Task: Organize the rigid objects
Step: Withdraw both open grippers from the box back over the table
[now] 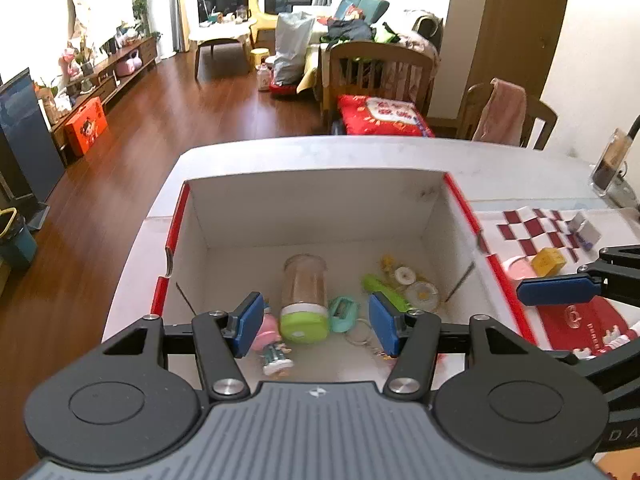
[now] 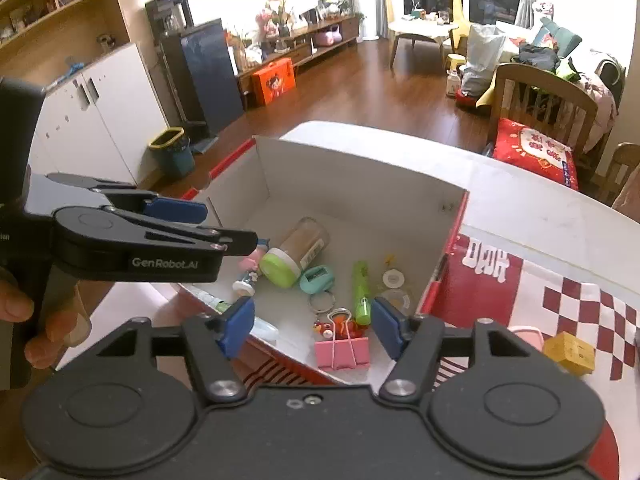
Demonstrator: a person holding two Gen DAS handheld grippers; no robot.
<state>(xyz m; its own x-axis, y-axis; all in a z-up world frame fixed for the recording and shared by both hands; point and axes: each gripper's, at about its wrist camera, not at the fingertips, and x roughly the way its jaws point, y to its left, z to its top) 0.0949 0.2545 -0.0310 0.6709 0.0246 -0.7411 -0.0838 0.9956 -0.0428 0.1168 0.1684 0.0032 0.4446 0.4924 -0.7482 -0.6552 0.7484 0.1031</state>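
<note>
An open white box with a red rim (image 1: 464, 208) stands on the table and holds several small items. Lying in it are a clear jar with a green lid (image 1: 304, 300), a pink figurine (image 1: 272, 340), a teal trinket (image 1: 342, 314), a green tube (image 1: 384, 290) and tape rolls (image 1: 420, 292). My left gripper (image 1: 316, 320) hangs open above the jar with nothing between its pads. In the right wrist view, my right gripper (image 2: 314, 326) is open over the box's near wall, above a pink binder clip (image 2: 342, 350). The jar (image 2: 294, 254) lies further in.
A yellow block (image 2: 570, 352) and a pink round item (image 1: 516, 270) lie on the red-and-white cloth (image 2: 580, 300) right of the box. A hand (image 2: 24, 312) holds the left gripper (image 2: 224, 226) at the left. Wooden chairs (image 1: 380, 68) stand past the table's far edge.
</note>
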